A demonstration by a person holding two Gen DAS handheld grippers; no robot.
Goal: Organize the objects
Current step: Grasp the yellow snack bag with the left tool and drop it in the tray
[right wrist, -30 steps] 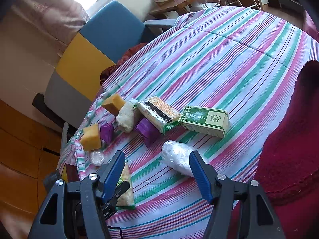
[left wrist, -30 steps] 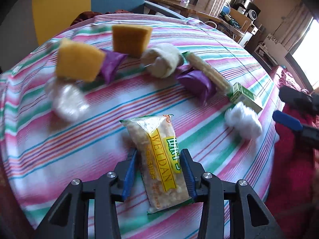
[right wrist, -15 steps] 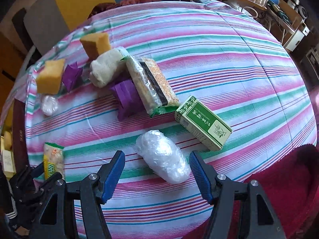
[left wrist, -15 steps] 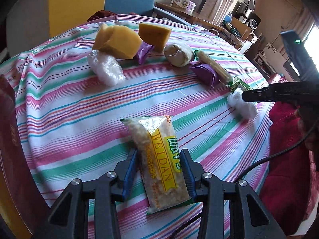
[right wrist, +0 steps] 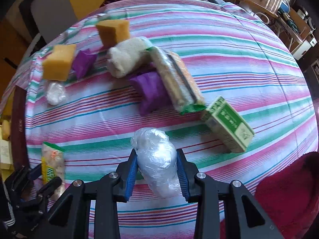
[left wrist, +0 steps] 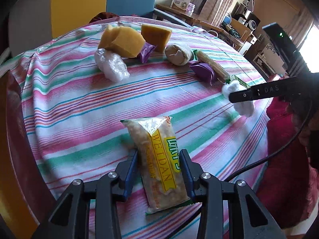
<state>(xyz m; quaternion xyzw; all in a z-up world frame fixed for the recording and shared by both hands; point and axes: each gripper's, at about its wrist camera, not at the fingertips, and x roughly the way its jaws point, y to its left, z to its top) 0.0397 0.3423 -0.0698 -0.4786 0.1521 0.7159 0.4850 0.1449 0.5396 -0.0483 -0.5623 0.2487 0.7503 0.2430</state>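
Observation:
My left gripper [left wrist: 159, 155] is shut on a clear snack packet [left wrist: 151, 137] with a yellow label. Its jaws are still closing, and the packet lies lengthwise between the blue pads, low over the striped tablecloth [left wrist: 79, 107]. My right gripper [right wrist: 157, 157] points steeply down. Its jaws are closing too, and both pads press the sides of a clear plastic-wrapped bundle [right wrist: 153, 145] on the cloth. In the right wrist view the left gripper [right wrist: 42, 177] and its packet [right wrist: 52, 157] show at the lower left.
Further back lie two yellow sponges [right wrist: 58, 61] [right wrist: 112, 30], two purple packets [right wrist: 82, 63] [right wrist: 151, 91], a rolled cream cloth [right wrist: 127, 57], a cracker packet [right wrist: 177, 79], a green box [right wrist: 229, 123] and another plastic bundle [right wrist: 54, 92]. A dark red cloth [right wrist: 289, 189] lies at the table's right edge.
The right gripper tipped down over the plastic bundle and its wide jaws closed onto it. The left gripper shifted across the table with the snack packet still in it.

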